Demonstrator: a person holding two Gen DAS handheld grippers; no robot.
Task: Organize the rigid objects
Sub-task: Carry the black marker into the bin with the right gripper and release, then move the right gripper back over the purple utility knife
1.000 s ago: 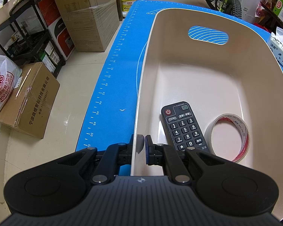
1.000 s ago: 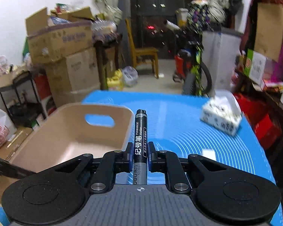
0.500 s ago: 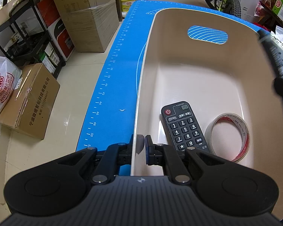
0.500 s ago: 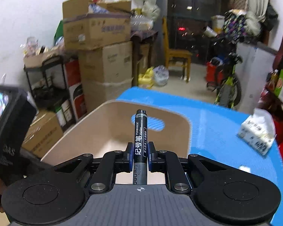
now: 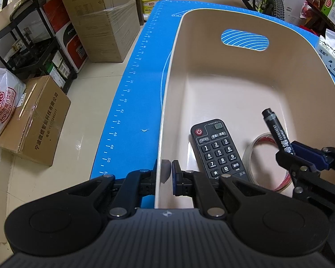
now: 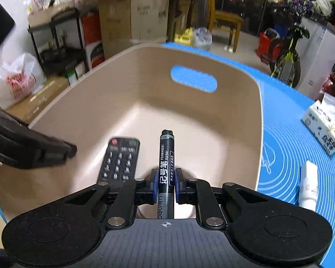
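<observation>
Marker (image 6: 166,167) clamped between right jaws — poised over basket (image 6: 260,120), above remote (image 6: 119,158).

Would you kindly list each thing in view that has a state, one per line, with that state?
Left gripper: shut on the bin's near wall.
Right gripper: shut on the marker, over the bin.
Marker: capped, held off the bin floor.
Bin: upright on the blue mat.
Remote: lying face up in the bin.
Tape: lying flat in the bin.
Tissue pack: on the mat, outside the bin.

Smooth matt plastic bin (image 5: 212,71), glossy black marker (image 6: 166,156), ribbed blue mat (image 5: 136,102)
</observation>
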